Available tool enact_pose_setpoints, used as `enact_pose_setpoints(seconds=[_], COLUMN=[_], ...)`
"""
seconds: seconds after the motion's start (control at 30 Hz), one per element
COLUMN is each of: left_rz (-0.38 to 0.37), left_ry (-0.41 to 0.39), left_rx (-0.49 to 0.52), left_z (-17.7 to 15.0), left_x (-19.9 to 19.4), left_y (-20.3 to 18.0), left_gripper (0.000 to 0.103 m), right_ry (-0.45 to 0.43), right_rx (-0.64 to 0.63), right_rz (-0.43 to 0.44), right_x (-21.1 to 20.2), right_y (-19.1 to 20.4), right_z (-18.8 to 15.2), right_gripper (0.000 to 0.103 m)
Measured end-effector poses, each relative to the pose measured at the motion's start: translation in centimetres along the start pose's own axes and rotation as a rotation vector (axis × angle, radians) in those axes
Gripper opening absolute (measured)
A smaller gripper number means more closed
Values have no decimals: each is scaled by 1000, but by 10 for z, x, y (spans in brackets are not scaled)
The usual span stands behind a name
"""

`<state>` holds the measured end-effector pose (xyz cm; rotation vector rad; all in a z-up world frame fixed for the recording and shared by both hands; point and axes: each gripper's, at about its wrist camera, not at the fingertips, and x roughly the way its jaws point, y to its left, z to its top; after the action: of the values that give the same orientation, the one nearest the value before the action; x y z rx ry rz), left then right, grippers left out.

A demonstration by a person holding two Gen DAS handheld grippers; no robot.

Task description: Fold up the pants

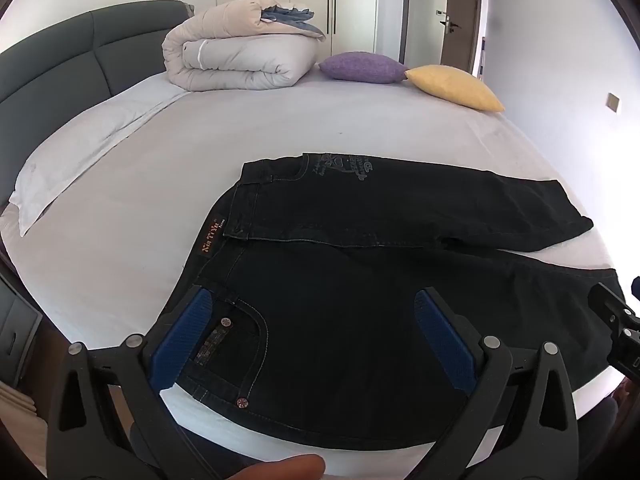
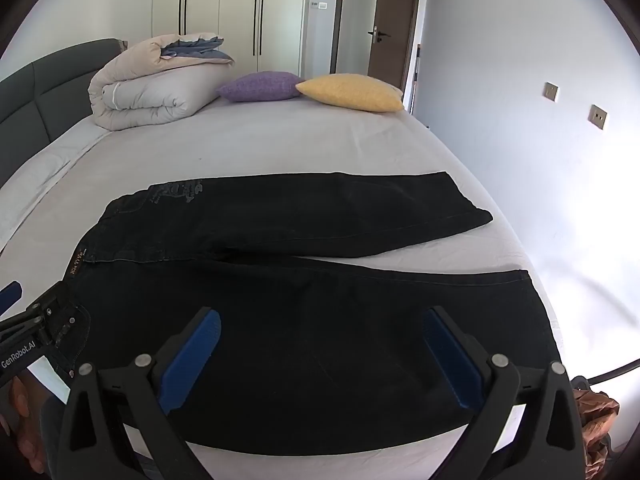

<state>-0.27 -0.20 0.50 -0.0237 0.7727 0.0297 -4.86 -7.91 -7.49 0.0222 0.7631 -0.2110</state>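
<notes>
Flat on the white bed (image 1: 168, 168): black pants (image 1: 360, 280), waistband toward the headboard (image 1: 60, 68), legs spread slightly apart toward the foot. Above the waist and pocket area: left gripper (image 1: 316, 336), blue pads wide apart, gripping nothing. Above the nearer leg: right gripper (image 2: 320, 356), likewise wide open, empty. Behind, at the far edge: folded duvet (image 1: 240, 56), purple cushion (image 1: 362, 66), yellow cushion (image 1: 454, 86).

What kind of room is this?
A bedroom, most likely: a wide bed with a padded headboard, a folded duvet and a tall wardrobe behind.
</notes>
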Motion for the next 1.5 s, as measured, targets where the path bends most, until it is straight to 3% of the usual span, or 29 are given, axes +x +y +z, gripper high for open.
enact_pose_setpoints(seconds=[1.5], left_rz=[7], left_ry=[5], left_rx=[-6], left_z=[-10], left_x=[11], left_y=[10], left_gripper=[103], right_ry=[7], right_rx=[-1], right_rz=[18], right_x=[4], right_y=[15], right_z=[-6], right_gripper=[103])
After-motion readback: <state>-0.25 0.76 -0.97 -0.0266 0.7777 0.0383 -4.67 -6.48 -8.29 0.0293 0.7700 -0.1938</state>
